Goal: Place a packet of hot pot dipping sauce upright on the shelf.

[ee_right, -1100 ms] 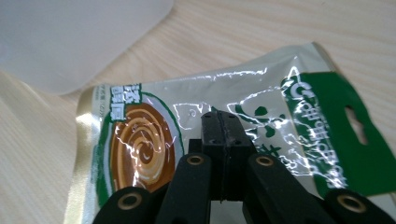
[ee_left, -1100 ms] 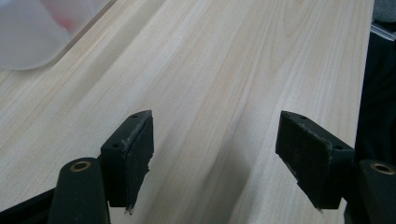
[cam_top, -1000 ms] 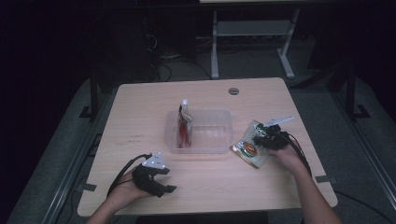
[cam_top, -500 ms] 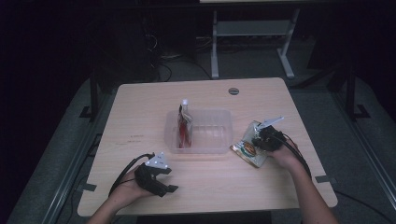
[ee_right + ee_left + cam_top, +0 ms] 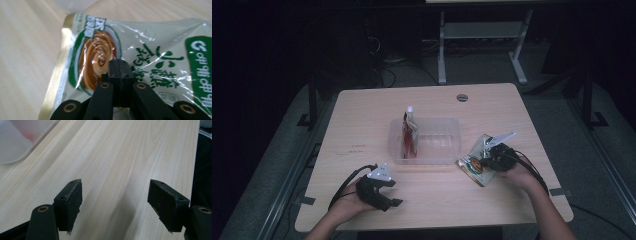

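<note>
The left claw (image 5: 115, 206) is seen from behind its two black jaws, which are held wide apart with nothing between them. Their flat dark pads (image 5: 75, 202) face each other across a bare stretch of the pale, wood-grained bench (image 5: 120, 157), over which the claw is held. Far ahead and to the left of the claw, the rounded corner of a clear plastic tub (image 5: 17, 140) is seen, with a blurred red patch inside.

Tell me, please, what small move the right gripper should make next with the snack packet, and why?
Probably lift the snack packet slightly and carry it toward the clear bin. The right gripper is shut on the packet's edge, the bin stands just beside it with room next to the bottle, and the left gripper rests open on the table.
</note>
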A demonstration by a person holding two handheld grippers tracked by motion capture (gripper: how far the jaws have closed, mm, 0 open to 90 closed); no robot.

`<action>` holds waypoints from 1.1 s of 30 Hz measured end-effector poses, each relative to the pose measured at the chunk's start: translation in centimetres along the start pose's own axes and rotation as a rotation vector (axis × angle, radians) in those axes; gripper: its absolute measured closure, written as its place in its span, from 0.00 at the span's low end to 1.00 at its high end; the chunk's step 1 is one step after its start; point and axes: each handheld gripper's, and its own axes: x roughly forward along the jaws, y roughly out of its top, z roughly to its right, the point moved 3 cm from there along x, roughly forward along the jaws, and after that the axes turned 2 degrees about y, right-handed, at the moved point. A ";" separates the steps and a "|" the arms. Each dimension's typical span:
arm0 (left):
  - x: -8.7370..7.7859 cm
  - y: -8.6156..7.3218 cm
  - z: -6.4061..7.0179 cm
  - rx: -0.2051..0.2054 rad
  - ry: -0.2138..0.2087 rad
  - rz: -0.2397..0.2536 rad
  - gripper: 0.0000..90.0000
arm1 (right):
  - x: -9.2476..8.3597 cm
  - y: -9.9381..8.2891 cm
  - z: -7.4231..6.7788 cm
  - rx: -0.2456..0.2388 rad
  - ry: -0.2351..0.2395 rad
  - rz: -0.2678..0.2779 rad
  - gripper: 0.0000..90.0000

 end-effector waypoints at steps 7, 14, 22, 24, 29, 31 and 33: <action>0.2 0.0 0.2 -0.008 -0.008 0.002 0.31 | -0.2 -0.4 -1.4 -0.029 0.049 -0.023 1.00; 0.1 -0.1 0.2 0.001 -0.008 0.005 0.31 | -0.4 0.0 -2.0 -0.059 0.079 -0.017 0.99; -0.1 -0.1 0.0 0.006 -0.002 -0.001 0.31 | -0.9 2.5 1.8 0.056 -0.062 0.093 1.00; 0.0 -0.1 0.0 -0.002 -0.001 0.003 0.31 | -0.6 2.7 2.6 0.078 -0.070 0.095 1.00; -0.1 -0.1 0.0 -0.002 0.000 0.005 0.31 | 1.2 3.3 2.9 0.030 -0.083 0.080 1.00; -0.1 -0.1 0.0 -0.005 0.000 0.002 0.31 | 1.7 3.6 2.7 0.004 -0.093 0.056 1.00; 0.0 -0.1 0.0 -0.009 -0.001 0.001 0.31 | 2.1 3.5 2.5 -0.005 -0.102 0.031 1.00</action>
